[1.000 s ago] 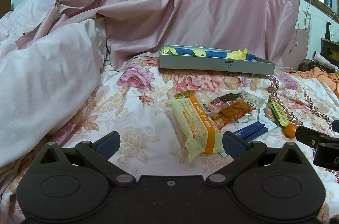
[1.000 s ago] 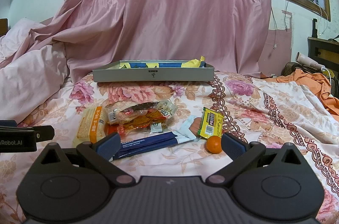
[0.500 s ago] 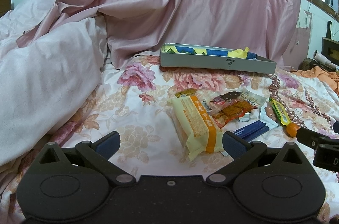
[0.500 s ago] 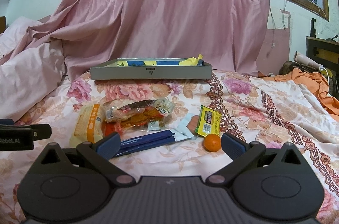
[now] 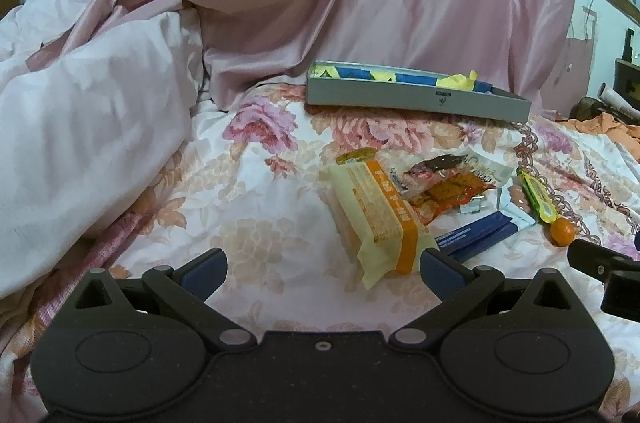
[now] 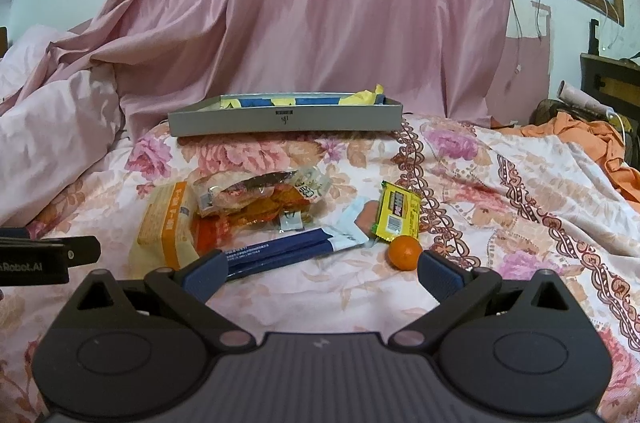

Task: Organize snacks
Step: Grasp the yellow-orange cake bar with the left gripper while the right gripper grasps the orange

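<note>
Snacks lie in a heap on the flowered bedspread: a pale yellow and orange cracker pack point(image 5: 376, 219) point(image 6: 166, 223), a clear bag of orange and dark snacks point(image 5: 448, 179) point(image 6: 260, 195), a blue flat packet point(image 5: 476, 235) point(image 6: 280, 249), a yellow-green bar point(image 5: 538, 197) point(image 6: 398, 211) and a small orange fruit point(image 5: 563, 232) point(image 6: 405, 252). Behind them sits a grey tray point(image 5: 416, 99) point(image 6: 284, 121) holding yellow and blue wrappers. My left gripper point(image 5: 323, 269) is open, just short of the cracker pack. My right gripper point(image 6: 320, 273) is open, near the blue packet and the fruit.
A pink quilt point(image 5: 80, 127) is piled on the left. A pink curtain point(image 6: 320, 7) hangs behind the tray. Orange cloth point(image 6: 592, 139) and dark furniture point(image 6: 612, 75) lie at the right. Each gripper shows at the edge of the other's view.
Both grippers have crept slightly closer to the snack heap and a little lower. Nothing on the bed has moved.
</note>
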Available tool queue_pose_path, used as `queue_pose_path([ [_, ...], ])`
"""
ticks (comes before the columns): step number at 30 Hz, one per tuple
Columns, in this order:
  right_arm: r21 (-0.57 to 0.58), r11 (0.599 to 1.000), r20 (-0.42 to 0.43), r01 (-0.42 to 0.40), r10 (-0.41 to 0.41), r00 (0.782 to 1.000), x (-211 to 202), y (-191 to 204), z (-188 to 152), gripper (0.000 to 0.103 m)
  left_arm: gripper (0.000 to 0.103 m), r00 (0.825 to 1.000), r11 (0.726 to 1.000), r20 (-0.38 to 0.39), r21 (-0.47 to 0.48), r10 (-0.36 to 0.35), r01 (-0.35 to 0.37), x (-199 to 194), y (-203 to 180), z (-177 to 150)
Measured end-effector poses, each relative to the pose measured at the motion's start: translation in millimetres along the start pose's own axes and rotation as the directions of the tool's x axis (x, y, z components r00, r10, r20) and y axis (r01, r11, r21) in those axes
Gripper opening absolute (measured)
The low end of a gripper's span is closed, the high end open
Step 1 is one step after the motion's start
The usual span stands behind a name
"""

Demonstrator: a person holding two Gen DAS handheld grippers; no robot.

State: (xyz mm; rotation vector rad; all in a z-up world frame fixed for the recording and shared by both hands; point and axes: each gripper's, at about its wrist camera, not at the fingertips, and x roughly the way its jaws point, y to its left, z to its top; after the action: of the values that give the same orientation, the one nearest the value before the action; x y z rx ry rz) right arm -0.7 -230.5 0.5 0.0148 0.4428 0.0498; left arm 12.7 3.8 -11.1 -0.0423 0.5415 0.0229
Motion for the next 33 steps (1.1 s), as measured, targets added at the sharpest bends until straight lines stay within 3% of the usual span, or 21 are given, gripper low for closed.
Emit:
queue_pose_path([
  [10, 0.019, 1.0, -0.035, 0.012, -0.011, 0.999, 12.5, -9.4, 8.0, 0.103, 0.102, 0.999, 1.0, -0.036, -0.02, 0.008, -0.009, 14.1, 6.4, 16.0],
  [15, -0.025, 0.999, -0.041, -0.04, 0.039, 0.998, 27.0, -11.0, 15.0, 0.103, 0.102, 1.0, 0.999, -0.015, -0.044, -0.025, 0.024, 26.6, 2.7, 32.0],
  [22, -0.113, 0.99, -0.041, -0.08, 0.076, 0.996, 58.0, -11.1, 24.0, 0.103, 0.102, 0.998, 0.999, -0.04, -0.004, -0.054, 0.054, 62.7, -27.5, 50.7],
  [30, -0.042, 0.998, -0.11, 0.056, -0.061, 0.992, 88.9, -41.8, 20.9, 0.103, 0.102, 0.992, 0.999, -0.121, 0.034, -0.021, 0.025, 106.3, -54.4, 53.9],
  [33, -0.008, 0.999, -0.155, 0.045, -0.045, 0.987, 104.7, -52.8, 19.8, 0.103, 0.101, 0.989, 0.998, -0.148, 0.064, -0.011, 0.021, 116.2, -61.3, 50.1],
])
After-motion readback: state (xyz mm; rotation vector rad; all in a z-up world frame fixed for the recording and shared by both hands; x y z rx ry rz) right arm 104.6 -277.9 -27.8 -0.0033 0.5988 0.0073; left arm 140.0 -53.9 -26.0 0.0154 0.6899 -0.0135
